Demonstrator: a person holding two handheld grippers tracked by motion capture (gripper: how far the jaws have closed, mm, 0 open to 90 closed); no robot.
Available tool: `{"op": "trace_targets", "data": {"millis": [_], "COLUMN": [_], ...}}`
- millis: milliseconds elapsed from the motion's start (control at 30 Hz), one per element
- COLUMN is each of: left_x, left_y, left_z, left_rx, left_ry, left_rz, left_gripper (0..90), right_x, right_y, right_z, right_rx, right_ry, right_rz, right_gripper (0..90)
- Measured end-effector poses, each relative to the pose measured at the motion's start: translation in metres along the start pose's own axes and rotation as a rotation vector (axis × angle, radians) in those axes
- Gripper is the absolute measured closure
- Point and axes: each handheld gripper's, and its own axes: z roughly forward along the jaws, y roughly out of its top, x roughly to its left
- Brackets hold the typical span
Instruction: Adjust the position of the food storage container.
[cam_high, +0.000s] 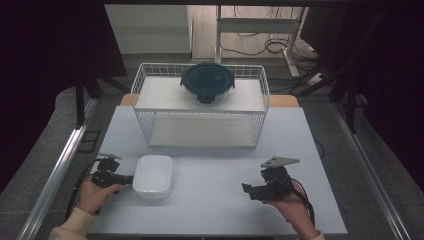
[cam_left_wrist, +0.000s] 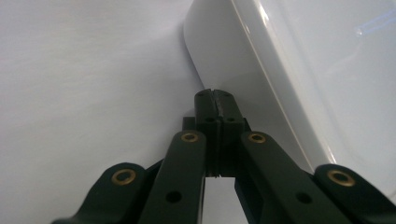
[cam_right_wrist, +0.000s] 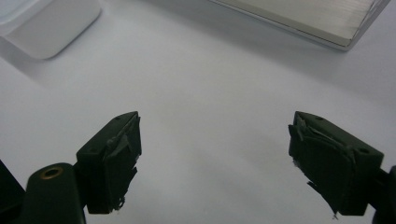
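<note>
At the table's near left edge, the white dish (cam_high: 153, 175) is being nudged by the left gripper (cam_high: 129, 178), jaws pressed together (the right gripper (cam_high: 248, 190) is being held spread, empty), so it risks being skidded or tipped rather than grasped.

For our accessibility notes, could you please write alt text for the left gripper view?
The left gripper, jaws shut with nothing between them, points at the near side wall of a white dish on a pale table. Whether the tips touch the dish cannot be told.
</note>
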Motion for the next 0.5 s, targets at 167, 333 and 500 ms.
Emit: {"op": "trace_targets", "data": {"millis": [167, 333, 500], "left_x": [-0.009, -0.019, -0.032], "left_y": [0.002, 0.007, 0.012], "left_z": [0.007, 0.016, 0.026], "left_rx": [0.012, 0.01, 0.016], "left_ry": [-0.029, -0.072, -0.105], "left_rz": [0.012, 0.014, 0.017], "left_gripper": [90.0, 90.0, 90.0], "right_x": [-0.001, 0.0, 0.0], "right_y": [0.0, 0.0, 0.0], "right_z": [-0.001, 0.0, 0.0], "right_rx": [-0.003, 0.004, 0.0], "right_ry": [0.0, 0.002, 0.004], "right_rz": [-0.001, 0.002, 0.002], "right_gripper": [17.0, 17.1, 17.1]}}
